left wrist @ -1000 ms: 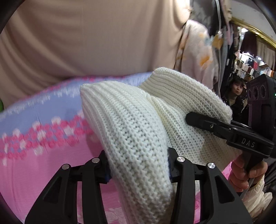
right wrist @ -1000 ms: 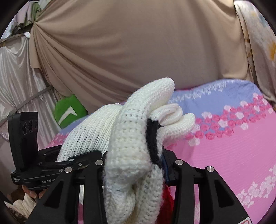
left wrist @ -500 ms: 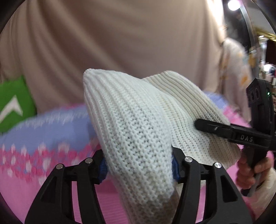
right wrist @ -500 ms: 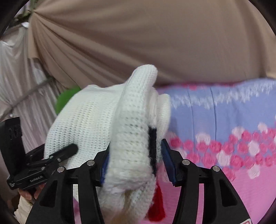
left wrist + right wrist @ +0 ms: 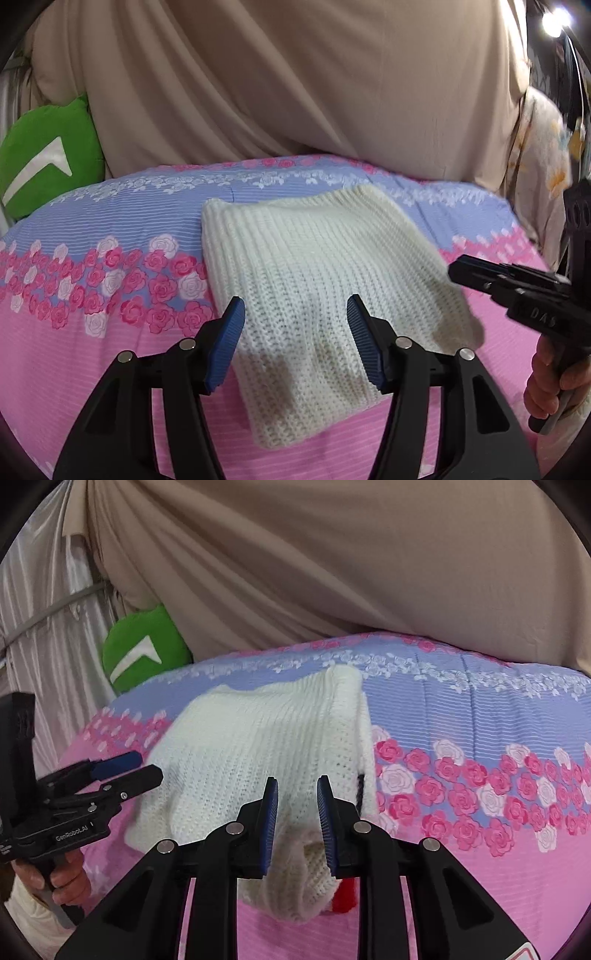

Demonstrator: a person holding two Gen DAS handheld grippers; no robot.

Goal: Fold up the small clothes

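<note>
Released since a second ago: cream knitted garment (image 5: 314, 280) now flat, folded, on pink-and-lilac rose-print bed cover (image 5: 110, 332). Left gripper (image 5: 295, 332) fingers spread, empty; right gripper (image 5: 297, 805) fingers closing, empty. Beyond: green cushion (image 5: 44, 162), beige drape (image 5: 295, 74).

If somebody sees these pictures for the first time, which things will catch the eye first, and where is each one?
The cream-white knitted garment lies folded in the middle of the pink and lilac rose-patterned bedspread. A bright green cushion with a white arrow mark sits at the far left edge, against the beige draped cloth. In front, the left tool is open over the garment, and the right tool is closing, its pads not pressing it.
</note>
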